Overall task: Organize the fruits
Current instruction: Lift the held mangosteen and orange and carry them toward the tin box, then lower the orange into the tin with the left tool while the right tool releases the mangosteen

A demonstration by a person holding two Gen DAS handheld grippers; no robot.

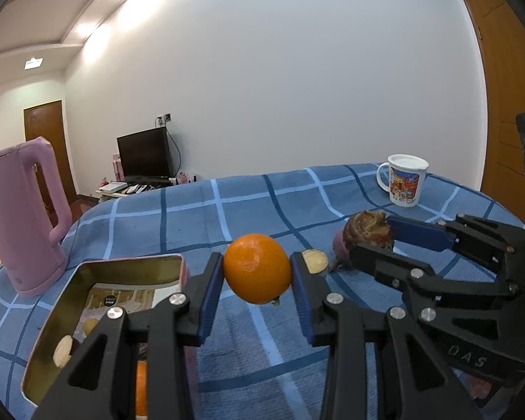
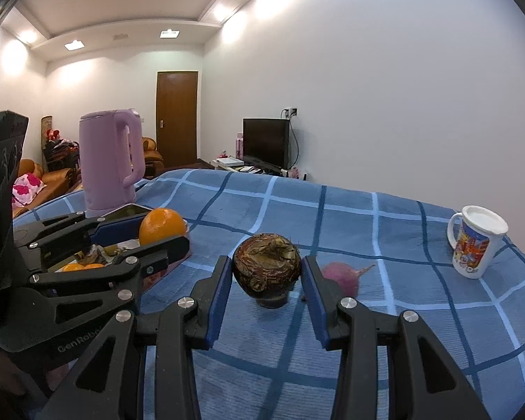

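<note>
At the far left, about nine o'clock from the middle of the blue checked surface (image 1: 192, 217), stands a pink kettle (image 1: 24, 217), upright, handle turned inward. Just beside it at roughly seven o'clock lies an open metal tin (image 1: 70, 301) with a pink rim; inside I can make out pale round pieces and a printed card, and from the right wrist view at least one small orange fruit too. The left gripper (image 1: 257, 273) hangs beside the tin's right edge, its jaws pressed on either side of an orange (image 1: 257, 267), which is lifted off the cloth. Close behind its right finger sits a small pale-topped piece (image 1: 315, 260) on the cloth. Further right, around three o'clock, the right gripper (image 2: 266, 280) has its jaws clamped on a dark brown, flaky-skinned round fruit (image 2: 266, 269). Just beside that, touching the cloth, lies a small purple radish-like thing (image 2: 341, 274) with a thin root. Far right, near one o'clock, a white picture mug (image 2: 474, 245) stands upright, well apart.
</note>
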